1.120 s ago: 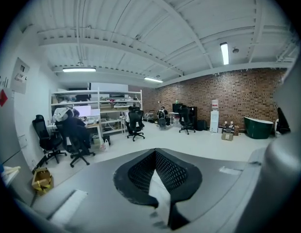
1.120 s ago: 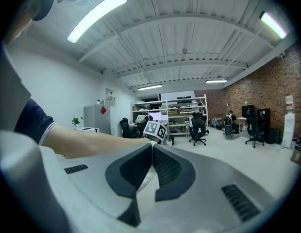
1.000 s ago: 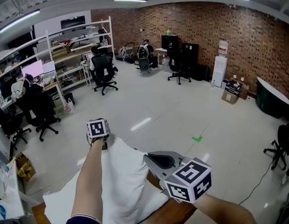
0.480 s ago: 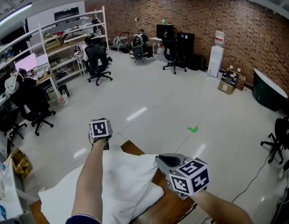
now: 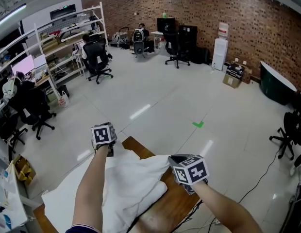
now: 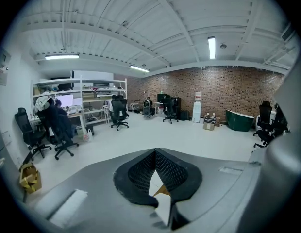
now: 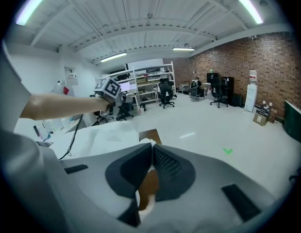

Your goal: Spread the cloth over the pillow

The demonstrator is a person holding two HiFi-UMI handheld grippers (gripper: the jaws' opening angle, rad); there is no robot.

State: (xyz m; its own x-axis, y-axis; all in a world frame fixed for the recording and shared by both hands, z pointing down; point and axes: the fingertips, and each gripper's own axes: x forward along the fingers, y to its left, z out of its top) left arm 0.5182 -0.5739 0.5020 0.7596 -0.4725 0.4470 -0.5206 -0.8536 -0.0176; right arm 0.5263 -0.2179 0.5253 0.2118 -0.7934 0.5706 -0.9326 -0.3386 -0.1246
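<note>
Step in hand: the lowering of the cloth (image 5: 136,178) onto the pillow (image 5: 58,204); as I judge it, the spreading is under way but not finished, because the cloth lies bunched in soft folds

Cloth: white; it hangs between the two grippers and rests on the near right part of the pillow, beside the bare far corner of the wooden bench (image 5: 141,148)

Pillow: white and flat on the bench, reaching to the lower left edge of the head view

Left gripper (image 5: 109,151): clenched on the far left edge of the cloth; its own view shows a thin white strip between the closed jaws

Right gripper (image 5: 175,160): clenched on the right corner of the cloth; a bit of white shows low between its jaws

Next move: probably to pull the two held edges apart and away, so that the folds open; then to lay the cloth flat and only after that release it

Hard to make out: where the cloth ends and the pillow begins, both being white; the near side of the pillow is cut off by the frame and partly covered by the left forearm
</note>
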